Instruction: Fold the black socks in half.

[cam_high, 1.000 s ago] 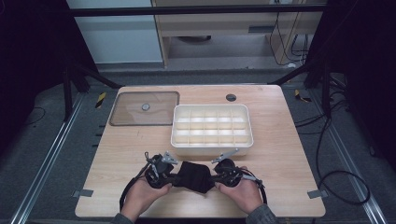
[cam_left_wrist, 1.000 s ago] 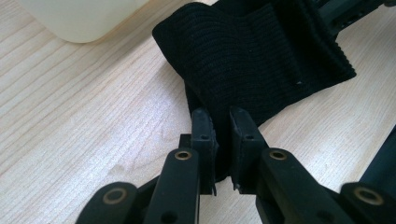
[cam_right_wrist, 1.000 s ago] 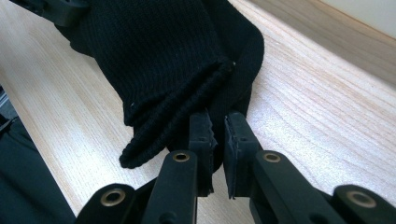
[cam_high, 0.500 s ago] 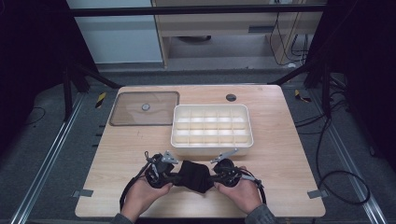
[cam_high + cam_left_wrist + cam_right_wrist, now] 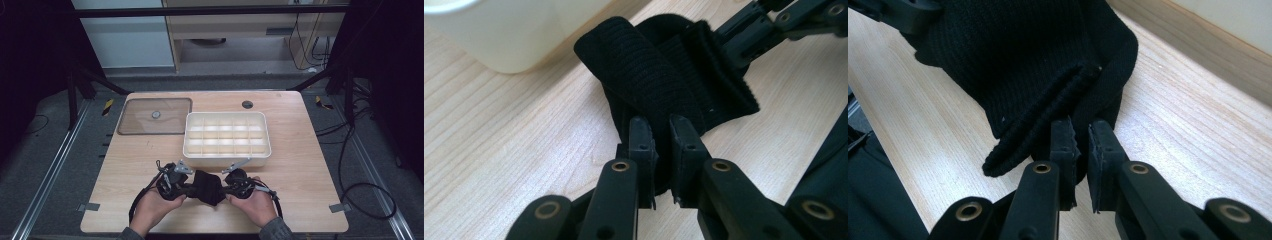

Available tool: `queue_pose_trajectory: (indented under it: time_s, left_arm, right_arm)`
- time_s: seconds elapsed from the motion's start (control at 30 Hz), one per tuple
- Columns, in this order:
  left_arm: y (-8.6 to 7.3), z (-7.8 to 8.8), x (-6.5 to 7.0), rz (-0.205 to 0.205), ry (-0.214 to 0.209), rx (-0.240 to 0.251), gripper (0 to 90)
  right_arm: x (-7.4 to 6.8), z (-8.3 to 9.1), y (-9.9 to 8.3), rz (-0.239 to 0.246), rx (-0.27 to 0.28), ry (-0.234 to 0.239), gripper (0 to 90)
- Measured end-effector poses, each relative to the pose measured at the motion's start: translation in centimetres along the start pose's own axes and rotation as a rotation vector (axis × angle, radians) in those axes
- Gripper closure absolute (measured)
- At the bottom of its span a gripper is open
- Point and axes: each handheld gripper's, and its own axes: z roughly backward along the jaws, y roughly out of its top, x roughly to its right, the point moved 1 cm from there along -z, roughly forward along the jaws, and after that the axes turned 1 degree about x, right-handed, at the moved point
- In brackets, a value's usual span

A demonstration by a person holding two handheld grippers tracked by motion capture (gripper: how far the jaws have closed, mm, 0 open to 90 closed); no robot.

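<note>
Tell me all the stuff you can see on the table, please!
Knitted cloth: one, black, near the front edge of the table, pinched from both sides.
Divided box: one, cream, middle of the table, compartments look empty.
Clear lid: one, see-through brownish, back left, flat beside the box.
Round cap: one, dark, behind the box.
Table: one, light wood.
Left tool: one, black, shut on the cloth.
Right tool: one, black, shut on the cloth.
Hands: two, each holding a tool.

Black ribbed knit cloth (image 5: 207, 186), cream compartment box (image 5: 227, 155), pale wood-grain table (image 5: 300, 165), smoky brown lid (image 5: 135, 117)
</note>
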Motion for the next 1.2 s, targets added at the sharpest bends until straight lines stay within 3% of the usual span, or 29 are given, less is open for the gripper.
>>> queue_pose_trajectory:
  time_s: [0.47,1.2]
  left_arm:
    - [0.4,0.2,0.5,-0.021,-0.012,-0.008,81.7]
    - [0.7,-0.9,1.5,-0.055,-0.032,-0.03,81.4]
  right_arm:
    - [-0.7,-1.1,0.5,0.0,-0.006,0.016,83.3]
    - [-1.3,-1.8,0.6,0.0,0.004,0.023,82.4]
